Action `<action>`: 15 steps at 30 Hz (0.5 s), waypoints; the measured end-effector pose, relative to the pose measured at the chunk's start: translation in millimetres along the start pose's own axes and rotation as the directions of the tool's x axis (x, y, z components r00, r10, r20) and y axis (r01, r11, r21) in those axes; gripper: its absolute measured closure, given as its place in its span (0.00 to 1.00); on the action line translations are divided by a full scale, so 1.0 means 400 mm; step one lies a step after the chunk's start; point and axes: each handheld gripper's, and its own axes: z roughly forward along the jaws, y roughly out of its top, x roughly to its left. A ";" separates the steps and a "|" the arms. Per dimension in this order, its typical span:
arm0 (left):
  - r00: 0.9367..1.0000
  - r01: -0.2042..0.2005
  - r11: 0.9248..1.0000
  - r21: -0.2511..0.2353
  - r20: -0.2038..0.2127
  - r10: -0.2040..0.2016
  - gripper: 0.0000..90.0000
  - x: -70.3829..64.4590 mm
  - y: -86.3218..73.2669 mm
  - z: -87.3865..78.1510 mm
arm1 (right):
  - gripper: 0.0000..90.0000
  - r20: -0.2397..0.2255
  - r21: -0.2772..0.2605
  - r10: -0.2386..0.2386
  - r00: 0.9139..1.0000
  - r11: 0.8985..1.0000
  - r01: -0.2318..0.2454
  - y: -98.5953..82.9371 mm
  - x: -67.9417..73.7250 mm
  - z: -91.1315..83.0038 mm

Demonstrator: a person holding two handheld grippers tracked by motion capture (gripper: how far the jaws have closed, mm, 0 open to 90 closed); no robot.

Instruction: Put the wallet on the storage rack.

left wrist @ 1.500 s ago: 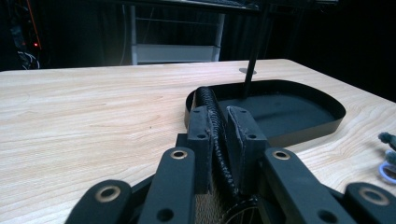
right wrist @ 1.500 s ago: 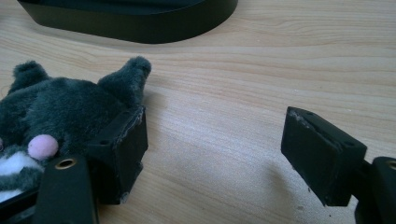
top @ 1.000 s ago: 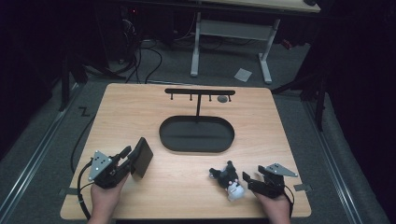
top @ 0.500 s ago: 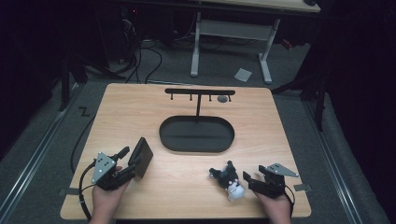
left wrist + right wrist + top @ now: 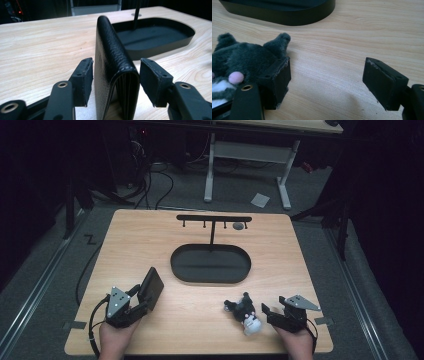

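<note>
A black leather wallet point(image 5: 151, 287) stands on edge near the table's front left. In the left gripper view the wallet point(image 5: 110, 57) rises between the two pads of my left gripper point(image 5: 116, 75), with a thin gap on each side; the jaws are open. A dark grey plush toy point(image 5: 244, 312) with a white face lies at the front right. My right gripper point(image 5: 267, 316) sits just right of it, open. In the right gripper view the plush toy point(image 5: 244, 62) lies against the outside of the left pad point(image 5: 277, 82), and bare wood shows between the jaws of my right gripper point(image 5: 327, 77).
A black oval tray point(image 5: 210, 280) lies at the table's middle. From it rises a thin black T-shaped stand point(image 5: 214, 218) with small hooks. A small grey round thing point(image 5: 239, 226) sits by the bar's right end. Both hands rest near the front edge.
My left gripper has shifted slightly toward the front edge. The wallet, the plush toy and my right gripper stay where they were.
</note>
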 end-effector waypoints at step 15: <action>0.997 -0.012 1.000 -0.026 -0.078 0.010 0.85 -0.005 -0.010 -0.009 | 0.27 0.018 -0.011 -0.102 0.995 0.995 0.103 -0.016 -0.010 -0.043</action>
